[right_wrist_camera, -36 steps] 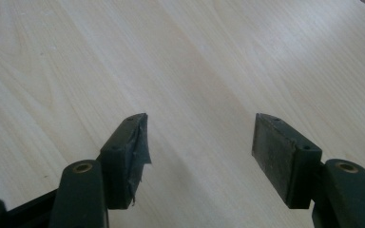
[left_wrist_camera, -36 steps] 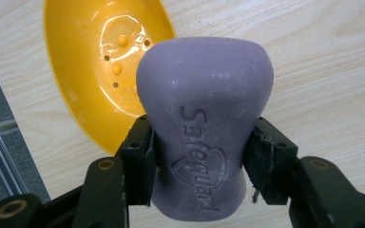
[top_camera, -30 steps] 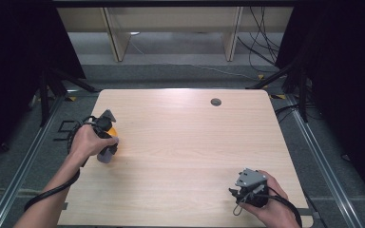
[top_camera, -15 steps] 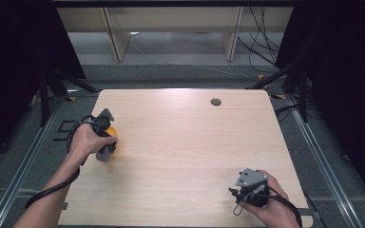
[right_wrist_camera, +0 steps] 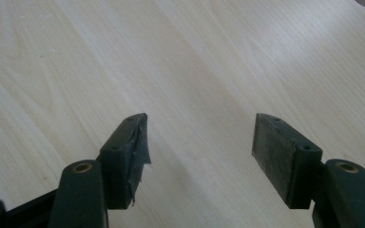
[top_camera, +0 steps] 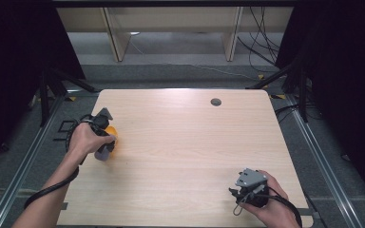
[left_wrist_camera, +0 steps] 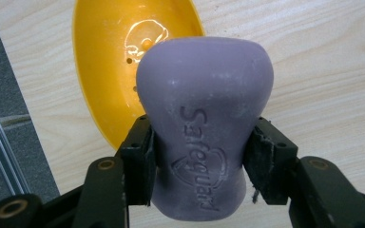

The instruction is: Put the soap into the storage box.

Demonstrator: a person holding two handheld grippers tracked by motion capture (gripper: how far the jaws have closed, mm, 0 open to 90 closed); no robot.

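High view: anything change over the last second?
No visible change. The left gripper stays shut on the purple soap bar over the yellow dish near the table's left edge. The right gripper stays open and holds nothing, near the front right corner.

Left tool (top_camera: 105,151) beside yellow dish (top_camera: 112,135), tabletop (top_camera: 185,142).

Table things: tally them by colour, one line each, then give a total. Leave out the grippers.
Purple: 1, the soap bar, clamped between the left gripper's pads.
Yellow: 1, the soap dish, lying on the table just beyond the bar.
Total: 2
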